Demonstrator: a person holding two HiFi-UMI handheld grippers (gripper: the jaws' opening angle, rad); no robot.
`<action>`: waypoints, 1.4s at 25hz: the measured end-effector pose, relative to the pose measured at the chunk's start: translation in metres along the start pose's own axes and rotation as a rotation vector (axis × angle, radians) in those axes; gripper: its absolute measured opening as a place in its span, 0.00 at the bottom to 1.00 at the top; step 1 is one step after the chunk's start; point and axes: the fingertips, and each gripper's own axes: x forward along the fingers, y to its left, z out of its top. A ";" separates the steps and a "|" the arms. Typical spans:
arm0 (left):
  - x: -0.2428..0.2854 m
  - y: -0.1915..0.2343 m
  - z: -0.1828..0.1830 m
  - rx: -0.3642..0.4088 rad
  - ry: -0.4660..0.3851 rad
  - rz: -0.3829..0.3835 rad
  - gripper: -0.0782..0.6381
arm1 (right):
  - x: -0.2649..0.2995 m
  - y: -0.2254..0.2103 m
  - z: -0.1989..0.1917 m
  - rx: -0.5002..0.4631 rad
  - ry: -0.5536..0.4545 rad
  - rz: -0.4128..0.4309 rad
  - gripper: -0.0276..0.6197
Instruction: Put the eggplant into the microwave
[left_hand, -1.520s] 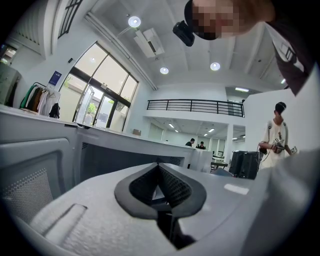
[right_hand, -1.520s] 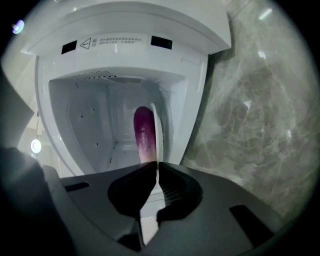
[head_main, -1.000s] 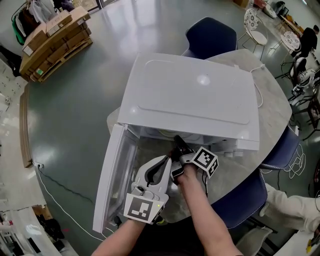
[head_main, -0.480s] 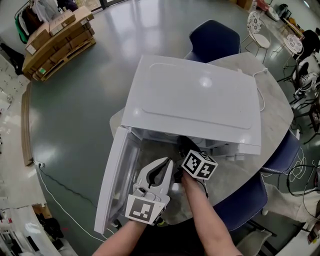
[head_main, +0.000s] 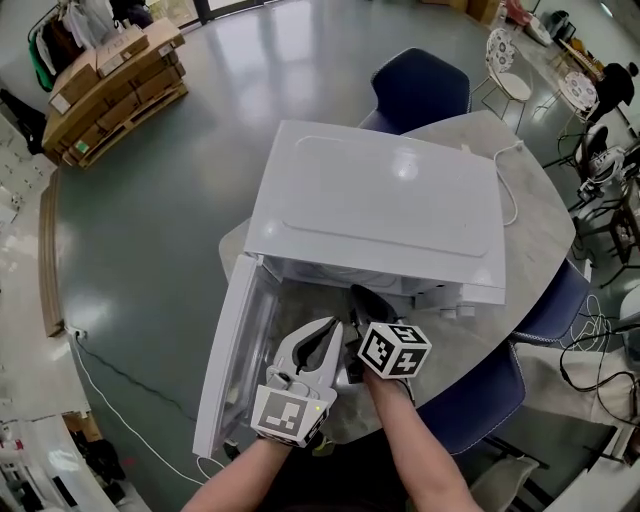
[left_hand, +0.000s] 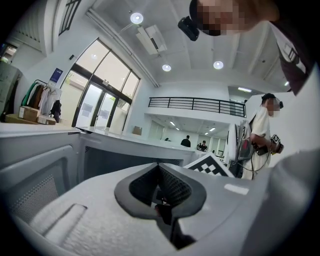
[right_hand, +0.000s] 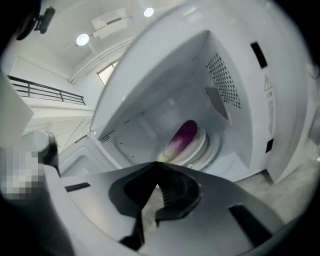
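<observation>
Eggplant (right_hand: 182, 137) lies on the plate (right_hand: 201, 145) inside the open microwave (right_hand: 280, 100).

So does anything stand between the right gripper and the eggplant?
Nothing visible. The eggplant already lies on the plate inside the open microwave, in plain sight past the shut, empty right gripper.

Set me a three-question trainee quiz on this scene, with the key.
1. Multiple choice: where at the microwave is the eggplant? A) on its top; B) on the plate inside; C) on its door.
2. Fill in: the door stands ___.
3. True or false: the right hand-held gripper holds the eggplant.
Key: 1 B. 2 open. 3 false: its jaws have just been closing, with nothing between them; the eggplant lies beyond them.
</observation>
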 end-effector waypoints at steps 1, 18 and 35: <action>-0.003 -0.002 0.003 -0.004 0.004 -0.004 0.12 | -0.010 0.009 0.002 -0.007 0.002 0.013 0.05; -0.064 -0.063 0.074 -0.001 -0.017 -0.106 0.12 | -0.149 0.112 0.070 -0.127 -0.124 0.057 0.05; -0.098 -0.078 0.123 0.051 -0.121 -0.133 0.12 | -0.192 0.165 0.093 -0.347 -0.217 0.022 0.04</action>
